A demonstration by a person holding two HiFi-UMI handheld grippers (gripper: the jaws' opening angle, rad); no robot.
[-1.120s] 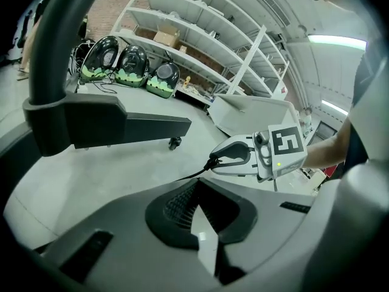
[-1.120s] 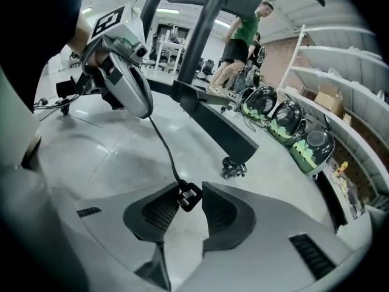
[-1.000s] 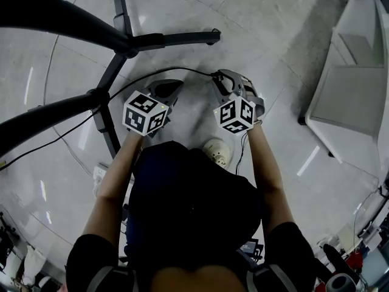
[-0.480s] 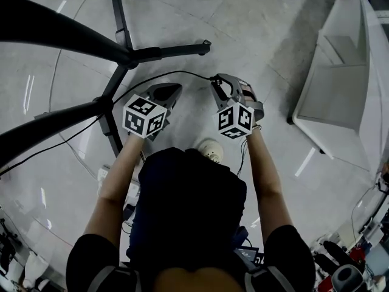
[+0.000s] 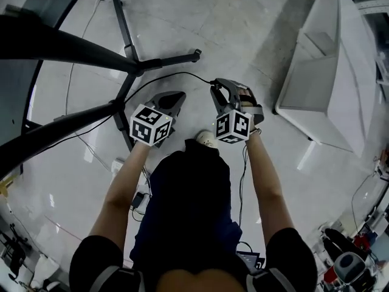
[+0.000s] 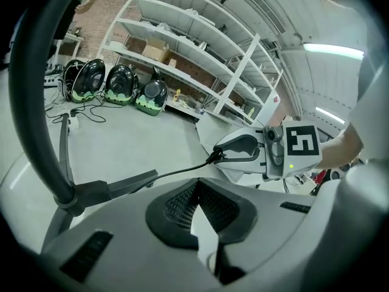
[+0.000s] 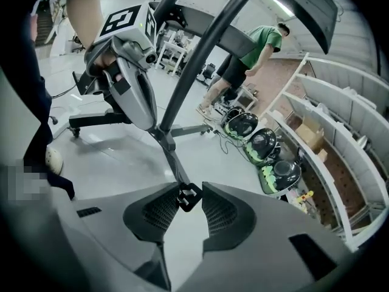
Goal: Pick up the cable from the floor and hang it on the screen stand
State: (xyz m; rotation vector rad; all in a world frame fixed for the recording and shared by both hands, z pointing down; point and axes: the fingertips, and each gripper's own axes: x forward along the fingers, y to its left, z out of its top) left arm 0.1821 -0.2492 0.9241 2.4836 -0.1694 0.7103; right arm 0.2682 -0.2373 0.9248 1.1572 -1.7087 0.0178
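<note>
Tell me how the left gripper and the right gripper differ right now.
The right gripper is closed on the plug of the black cable; the left gripper holds nothing. The right gripper's jaws stand apart by the plug's width, while the left gripper's jaw tips meet. Shared: both are grey and point forward and down toward the floor beside the screen stand.

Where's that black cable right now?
In the head view, the cable has its end pinched between the fingers of the right gripper, just above centre. From there it arcs left across the black legs of the stand.
</note>
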